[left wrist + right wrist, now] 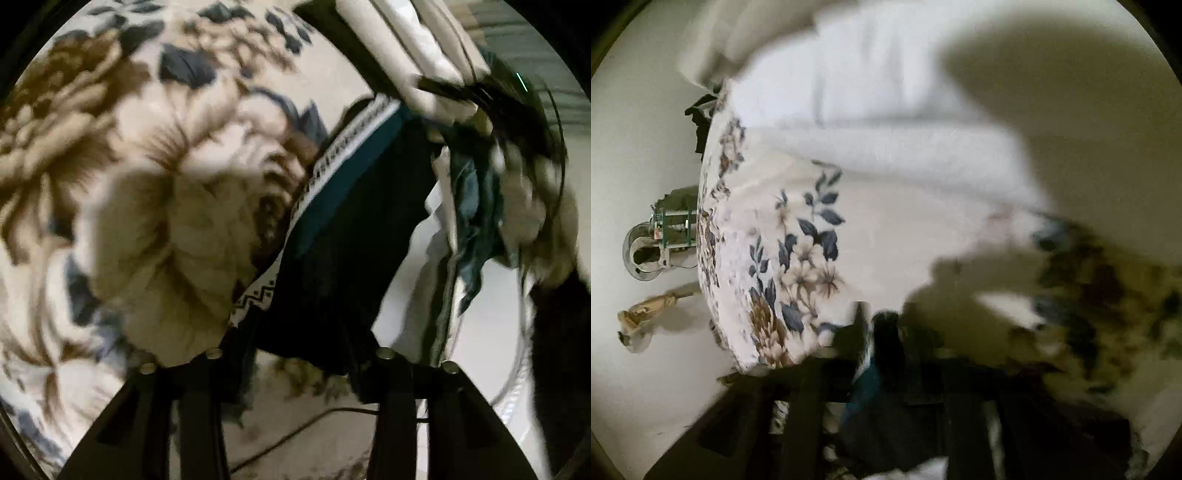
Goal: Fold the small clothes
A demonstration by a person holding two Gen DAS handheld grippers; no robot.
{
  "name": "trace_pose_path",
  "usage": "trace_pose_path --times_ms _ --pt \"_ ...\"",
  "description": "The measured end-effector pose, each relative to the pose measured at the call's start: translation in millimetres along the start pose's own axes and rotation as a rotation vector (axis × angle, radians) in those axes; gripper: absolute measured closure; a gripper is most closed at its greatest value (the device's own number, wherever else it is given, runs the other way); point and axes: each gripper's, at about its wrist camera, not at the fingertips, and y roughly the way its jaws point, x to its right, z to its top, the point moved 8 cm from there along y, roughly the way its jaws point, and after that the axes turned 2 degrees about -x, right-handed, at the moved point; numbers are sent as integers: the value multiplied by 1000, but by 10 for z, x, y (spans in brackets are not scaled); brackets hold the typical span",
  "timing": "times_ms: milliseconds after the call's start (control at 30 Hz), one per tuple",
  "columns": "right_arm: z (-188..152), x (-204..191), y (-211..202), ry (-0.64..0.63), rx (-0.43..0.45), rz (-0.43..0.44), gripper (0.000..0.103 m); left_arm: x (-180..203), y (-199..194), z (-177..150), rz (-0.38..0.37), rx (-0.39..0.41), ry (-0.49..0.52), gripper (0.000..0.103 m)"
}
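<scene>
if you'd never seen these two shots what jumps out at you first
The big brown and blue-grey floral blanket fills the left of the left wrist view and covers the bed in the right wrist view. Next comes the dark garment with a teal stripe and a white patterned band, lying between the left gripper fingers. A heap of clothes sits at the right.

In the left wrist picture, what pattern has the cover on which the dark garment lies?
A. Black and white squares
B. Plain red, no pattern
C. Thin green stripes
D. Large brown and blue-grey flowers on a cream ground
D: under the dark garment with the teal and white patterned band, the cover shows big brown blooms and blue-grey leaves on cream.
</scene>
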Motion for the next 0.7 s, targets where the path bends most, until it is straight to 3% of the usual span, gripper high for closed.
trace_pose_path --times_ms 33,67,133,233,333,400,467,500,533,567,600,700 --pt "-70 112 -286 10 75 -14 38 21 -89 82 -1 23 -3 33" --pt "-157 220 -498 28 119 -33 38 55 -150 183 -4 49 -1 30" --pt "-374 555 -851 102 209 -75 38 206 -165 455 -15 76 33 30" --pt "-1013 1357 -1288 329 308 -116 38 489 -14 885 10 84 134 30" --pt "-1630 1954 -1329 513 312 -115 33 809 290 1289 32 75 232 30" --pt "-1850 2121 -1231 542 309 -101 23 900 545 1499 40 45 260 30" --pt "-1946 2178 -1019 533 268 -31 23 922 787 1614 68 4 278 31" --pt "-1955 2174 -941 532 264 -9 23 944 872 1642 78 -2 291 47" --pt "-1936 2173 -851 529 266 27 26 965 903 1642 89 -4 307 64" --pt "-1927 2141 -788 528 283 37 55 975 919 1639 113 -4 324 69" --pt "-1909 2127 -740 529 303 30 95 984 899 1627 126 8 336 73" --pt "-1807 2023 -982 485 446 -20 95 950 786 1604 114 34 303 76"
